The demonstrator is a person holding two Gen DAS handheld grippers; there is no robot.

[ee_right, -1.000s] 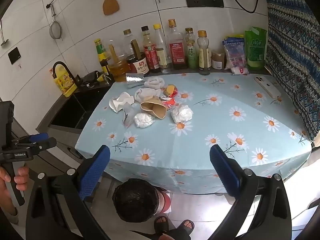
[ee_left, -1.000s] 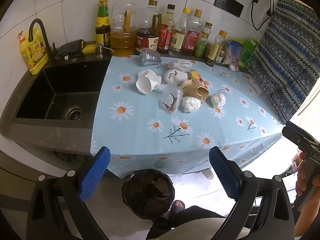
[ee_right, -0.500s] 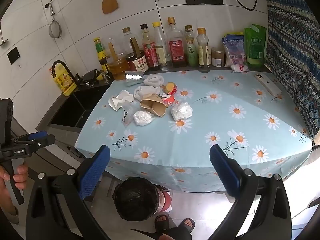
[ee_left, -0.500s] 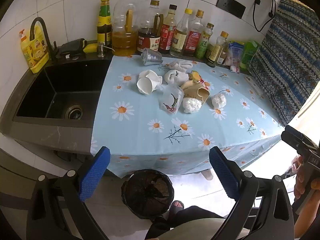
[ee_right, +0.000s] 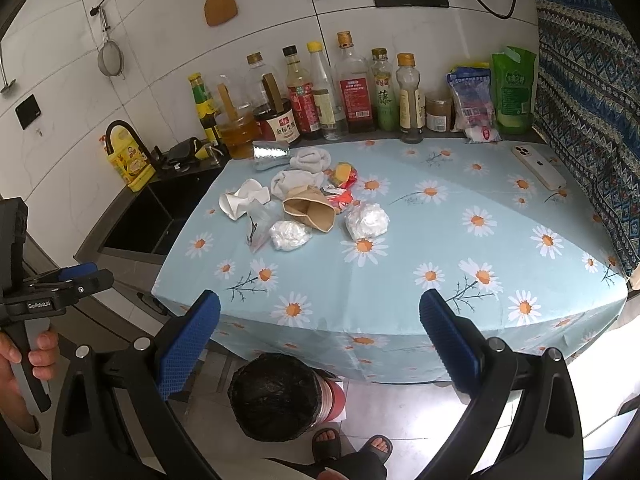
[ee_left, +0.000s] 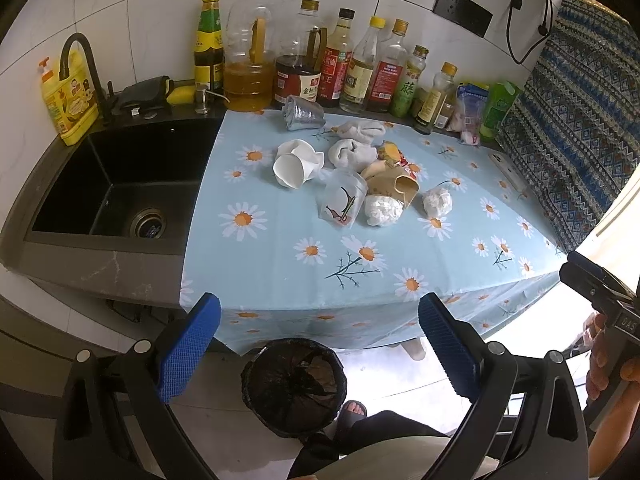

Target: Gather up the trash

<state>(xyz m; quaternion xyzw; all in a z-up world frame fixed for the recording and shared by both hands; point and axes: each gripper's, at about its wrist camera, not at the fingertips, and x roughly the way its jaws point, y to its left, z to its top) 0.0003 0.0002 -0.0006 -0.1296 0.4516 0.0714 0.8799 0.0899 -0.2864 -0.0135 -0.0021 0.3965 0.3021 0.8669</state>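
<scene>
Both grippers, left (ee_left: 319, 338) and right (ee_right: 320, 336), jaws apart and empty, back from the daisy-print surface (ee_left: 280, 264); crumpled cups and wads of trash (ee_left: 348, 184) mid-surface; black-lined bin (ee_left: 294, 386) below — light wads likely to skid off under a clumsy pinch.

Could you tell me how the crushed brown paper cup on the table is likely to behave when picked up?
The brown paper cup looks dented and lies on its side, so it is probably light and would flatten further if squeezed. If nudged, it would likely slide against the neighbouring wads.

Both wrist views look down from off the table's (ee_left: 280, 272) edge — sharing its top.
</scene>
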